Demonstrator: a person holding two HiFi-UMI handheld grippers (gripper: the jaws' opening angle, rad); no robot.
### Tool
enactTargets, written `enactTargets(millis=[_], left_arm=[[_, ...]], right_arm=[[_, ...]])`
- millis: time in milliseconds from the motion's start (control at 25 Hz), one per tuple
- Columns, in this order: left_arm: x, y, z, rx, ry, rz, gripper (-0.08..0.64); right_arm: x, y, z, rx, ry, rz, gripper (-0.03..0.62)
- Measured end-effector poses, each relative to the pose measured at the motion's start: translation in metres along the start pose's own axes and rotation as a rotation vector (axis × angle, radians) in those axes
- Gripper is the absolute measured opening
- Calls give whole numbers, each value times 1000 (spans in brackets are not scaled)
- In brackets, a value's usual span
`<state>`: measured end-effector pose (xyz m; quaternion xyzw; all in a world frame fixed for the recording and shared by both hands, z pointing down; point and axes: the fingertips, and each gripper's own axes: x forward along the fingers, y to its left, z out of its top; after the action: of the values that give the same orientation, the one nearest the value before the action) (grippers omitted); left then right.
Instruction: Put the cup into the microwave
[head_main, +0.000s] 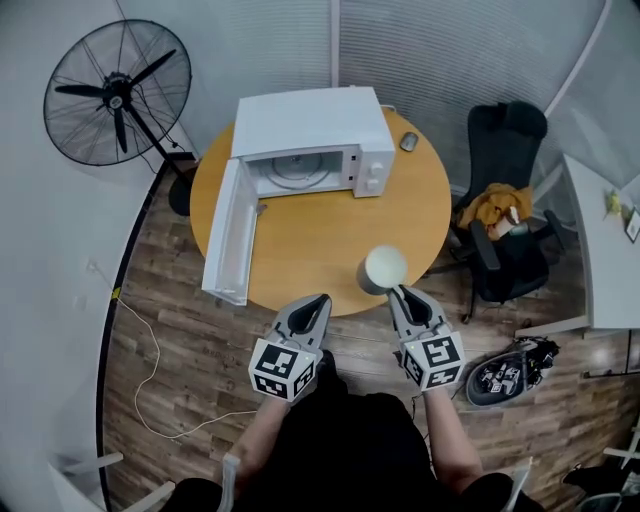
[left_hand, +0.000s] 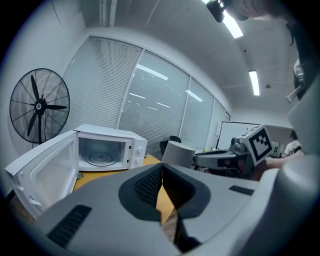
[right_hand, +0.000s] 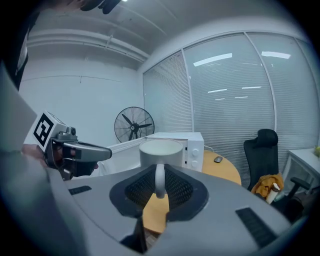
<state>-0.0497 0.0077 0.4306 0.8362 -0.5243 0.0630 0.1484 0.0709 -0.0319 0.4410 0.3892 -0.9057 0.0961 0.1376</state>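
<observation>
An upright pale grey cup (head_main: 384, 269) hangs over the near edge of the round wooden table (head_main: 320, 235). My right gripper (head_main: 397, 291) is shut on its handle. In the right gripper view the cup (right_hand: 160, 152) stands just beyond the right gripper (right_hand: 160, 177), its handle pinched between the pads. The white microwave (head_main: 310, 140) sits at the table's far side, its door (head_main: 228, 235) swung wide open toward me on the left and the glass turntable showing inside. My left gripper (head_main: 322, 300) is level beside the cup's left, shut and empty; the left gripper view shows the left gripper (left_hand: 161, 172), cup (left_hand: 177, 154) and microwave (left_hand: 107, 147).
A small mouse (head_main: 408, 141) lies on the table to the right of the microwave. A black standing fan (head_main: 118, 92) is at the far left. An office chair (head_main: 505, 210) with clothing stands to the right, beside a white desk (head_main: 600, 250). A bag (head_main: 510, 372) and a cable (head_main: 150, 370) lie on the floor.
</observation>
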Motion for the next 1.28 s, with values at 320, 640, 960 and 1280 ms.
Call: enactTargets(millis=[320, 640, 960, 1280], left_arm=[[11, 43, 2, -21, 20, 20, -2], [23, 68, 4, -49, 21, 76, -2], [50, 90, 13, -74, 32, 187, -2], [77, 109, 38, -93, 19, 309, -2]], right_arm=[[55, 1, 12, -37, 12, 32, 57], [111, -8, 15, -68, 20, 90, 57], [180, -18, 8, -108, 53, 210, 58], [265, -33, 0, -130, 48, 268, 58]])
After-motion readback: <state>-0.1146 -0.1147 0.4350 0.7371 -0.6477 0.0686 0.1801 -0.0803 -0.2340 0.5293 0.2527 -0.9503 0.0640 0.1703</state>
